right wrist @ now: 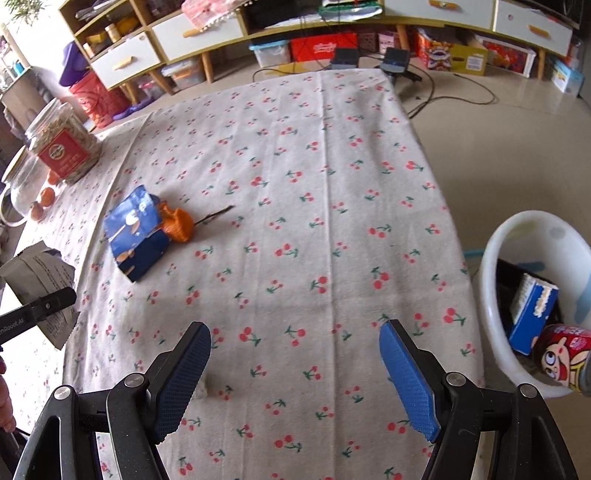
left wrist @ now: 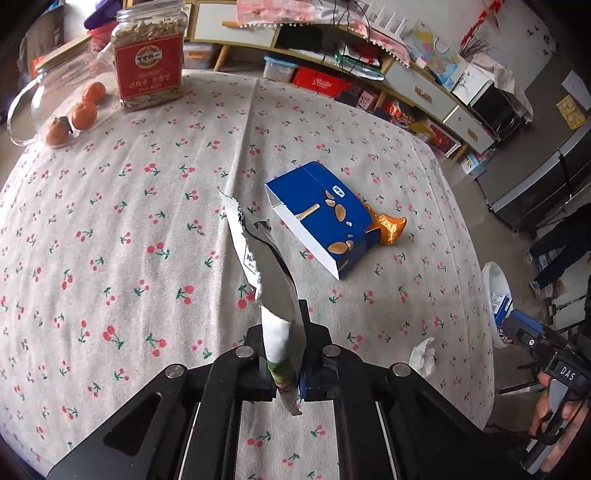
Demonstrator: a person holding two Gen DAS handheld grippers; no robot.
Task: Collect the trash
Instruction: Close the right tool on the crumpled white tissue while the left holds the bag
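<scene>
My left gripper (left wrist: 286,384) is shut on a torn white and silver snack wrapper (left wrist: 266,266) and holds it above the cherry-print tablecloth (left wrist: 147,221); the wrapper also shows at the left edge of the right wrist view (right wrist: 40,284). A blue almond snack box (left wrist: 321,218) lies ahead with an orange wrapper (left wrist: 388,227) behind it; both show in the right wrist view, the box (right wrist: 136,232) and the orange wrapper (right wrist: 179,225). A crumpled white tissue (left wrist: 423,356) lies near the table's right edge. My right gripper (right wrist: 295,369) is open and empty above the table. A white bin (right wrist: 495,295) stands on the floor at the right.
A jar of seeds with a red label (left wrist: 149,59) and a glass jug (left wrist: 48,96) beside small oranges (left wrist: 84,115) stand at the far left. The bin holds a blue box (right wrist: 532,317) and a red can (right wrist: 565,358). Low cabinets (right wrist: 258,26) line the back wall.
</scene>
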